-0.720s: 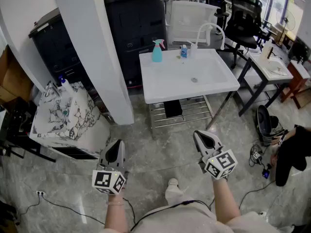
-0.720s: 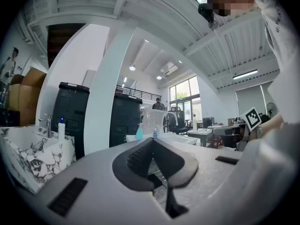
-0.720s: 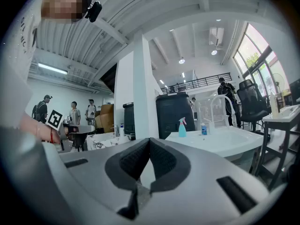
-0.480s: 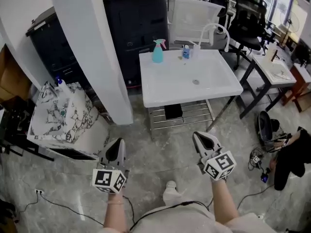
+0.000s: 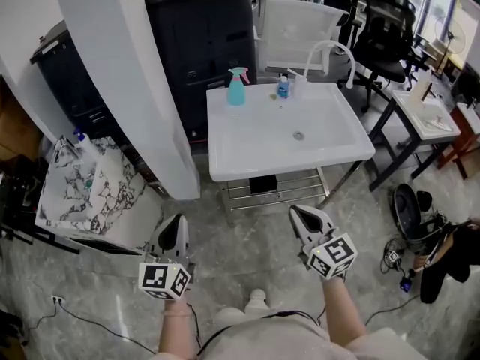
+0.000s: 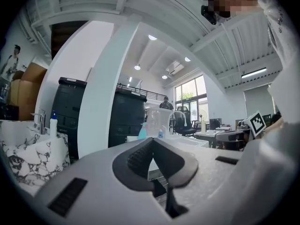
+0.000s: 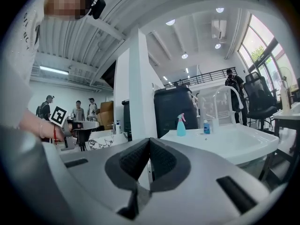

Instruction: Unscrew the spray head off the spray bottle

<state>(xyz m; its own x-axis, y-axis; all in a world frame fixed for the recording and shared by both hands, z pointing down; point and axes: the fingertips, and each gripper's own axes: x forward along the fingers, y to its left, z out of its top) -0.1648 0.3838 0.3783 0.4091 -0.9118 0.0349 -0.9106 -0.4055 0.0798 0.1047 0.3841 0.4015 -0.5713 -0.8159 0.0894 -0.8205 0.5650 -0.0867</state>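
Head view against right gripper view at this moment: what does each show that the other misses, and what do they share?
Head view only: the sink's drain, the wire rack beneath it and the person's shoe.
Right gripper view only: ceiling lights, bystanders at far left, and the right gripper seen close, jaws shut and empty.
Both: the teal spray bottle upright, head on, at the back of the white sink, near a small blue bottle and the faucet.
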